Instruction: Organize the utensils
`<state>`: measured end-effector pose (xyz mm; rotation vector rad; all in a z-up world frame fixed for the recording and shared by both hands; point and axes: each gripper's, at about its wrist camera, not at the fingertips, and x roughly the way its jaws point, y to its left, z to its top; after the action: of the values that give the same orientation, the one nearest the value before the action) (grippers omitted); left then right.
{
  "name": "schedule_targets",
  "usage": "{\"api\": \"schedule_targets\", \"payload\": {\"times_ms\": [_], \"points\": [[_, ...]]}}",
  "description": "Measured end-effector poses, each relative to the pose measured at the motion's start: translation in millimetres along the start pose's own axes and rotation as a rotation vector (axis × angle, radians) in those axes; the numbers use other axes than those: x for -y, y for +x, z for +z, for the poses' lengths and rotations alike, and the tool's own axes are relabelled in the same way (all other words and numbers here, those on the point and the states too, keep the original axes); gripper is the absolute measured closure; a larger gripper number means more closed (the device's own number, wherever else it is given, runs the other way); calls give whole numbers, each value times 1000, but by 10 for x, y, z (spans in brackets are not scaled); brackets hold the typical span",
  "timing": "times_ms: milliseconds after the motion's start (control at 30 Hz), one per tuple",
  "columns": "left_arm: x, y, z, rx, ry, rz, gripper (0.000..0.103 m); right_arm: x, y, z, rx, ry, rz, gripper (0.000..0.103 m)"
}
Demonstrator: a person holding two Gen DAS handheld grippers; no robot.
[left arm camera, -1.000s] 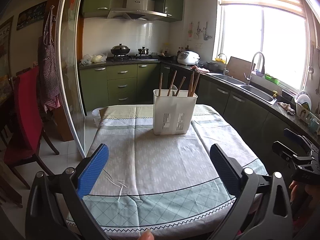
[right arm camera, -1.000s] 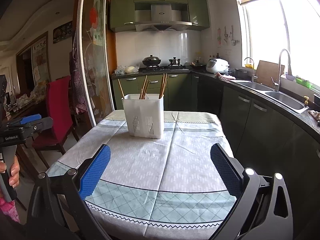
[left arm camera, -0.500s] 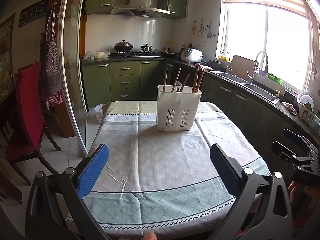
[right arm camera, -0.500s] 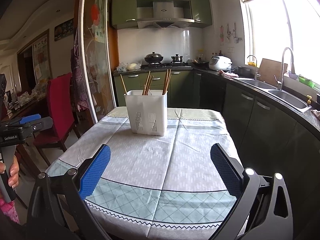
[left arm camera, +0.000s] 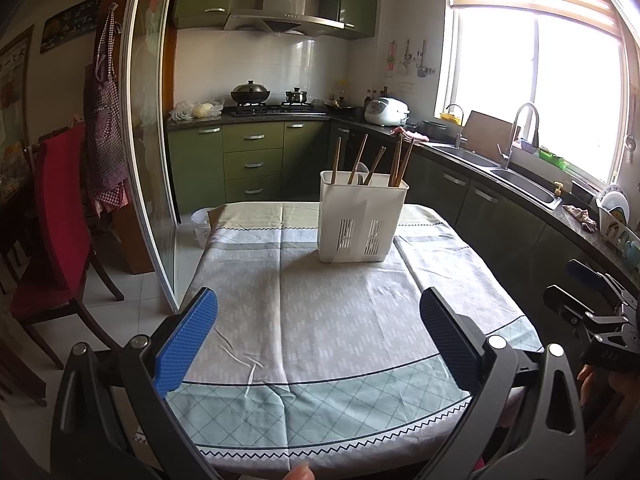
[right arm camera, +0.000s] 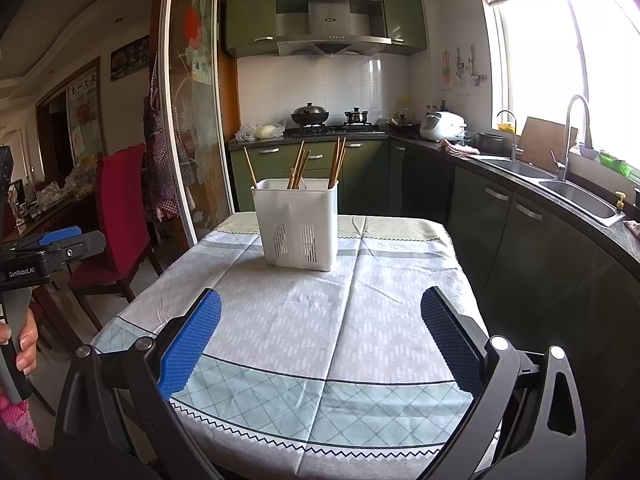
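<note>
A white slotted utensil holder (left arm camera: 362, 220) stands on the far part of the table, also in the right wrist view (right arm camera: 298, 226). Several wooden chopsticks (left arm camera: 396, 162) stand in it, seen too in the right wrist view (right arm camera: 298, 168). My left gripper (left arm camera: 318, 336) is open and empty, held over the near table edge. My right gripper (right arm camera: 320, 338) is open and empty, also over the near edge. Each gripper shows at the side of the other's view: the right one (left arm camera: 592, 320) and the left one (right arm camera: 44, 252).
The table wears a grey and green patterned cloth (left arm camera: 320, 320). A red chair (left arm camera: 60, 216) stands left of the table beside a sliding glass door (left arm camera: 152, 152). Green cabinets, a counter and sink (left arm camera: 524, 184) run along the right.
Both views have tilted slightly, so the holder sits a little lower and further right in each frame. The grippers stay open and empty.
</note>
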<state>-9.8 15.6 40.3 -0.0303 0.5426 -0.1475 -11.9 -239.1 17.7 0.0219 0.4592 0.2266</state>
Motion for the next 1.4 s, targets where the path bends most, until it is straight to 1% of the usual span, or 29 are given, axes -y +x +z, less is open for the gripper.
{"api": "schedule_targets", "payload": {"times_ms": [1100, 1400], "points": [[-29, -32, 27, 8, 1, 1, 7, -13, 39, -10, 2, 1, 7, 5], [-26, -28, 48, 0, 7, 1, 7, -27, 40, -1, 1, 0, 12, 5]]}}
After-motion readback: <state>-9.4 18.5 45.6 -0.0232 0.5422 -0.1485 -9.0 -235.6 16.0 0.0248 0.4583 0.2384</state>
